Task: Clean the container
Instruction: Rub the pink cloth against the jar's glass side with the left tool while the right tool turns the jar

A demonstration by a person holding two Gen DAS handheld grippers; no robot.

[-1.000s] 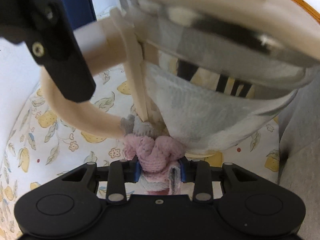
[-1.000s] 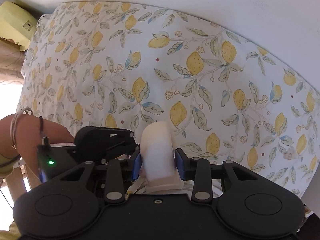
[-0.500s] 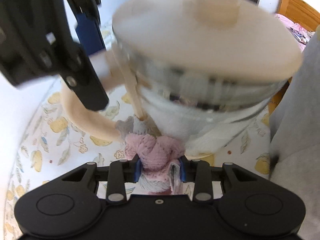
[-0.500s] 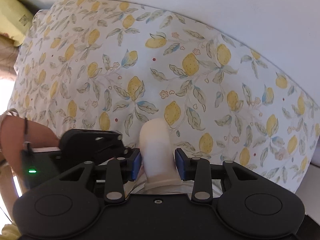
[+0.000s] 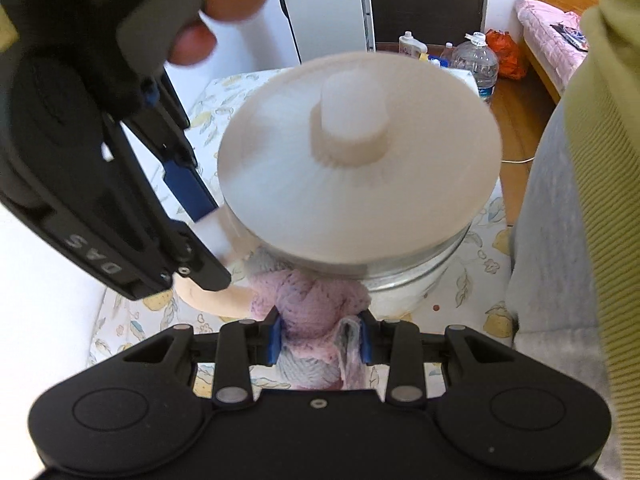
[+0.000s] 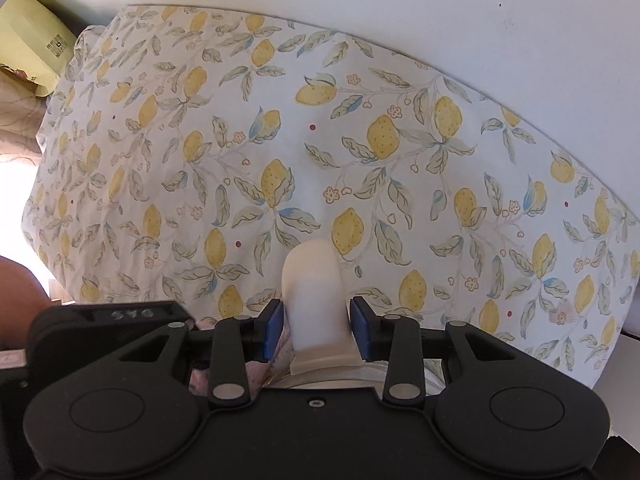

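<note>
Left wrist view: the left gripper (image 5: 319, 334) is clamped on a pink knitted cloth (image 5: 308, 304), pressing it against the glass side of the cream-lidded container (image 5: 360, 176) on the lemon-print tablecloth (image 6: 360, 152); the right gripper (image 6: 316, 328) pinches its cream handle (image 6: 314, 292). Wiping's underway; next, probably sweep over the lid.

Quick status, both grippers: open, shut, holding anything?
Left gripper: shut on the pink cloth.
Right gripper: shut on the container's cream handle.
</note>
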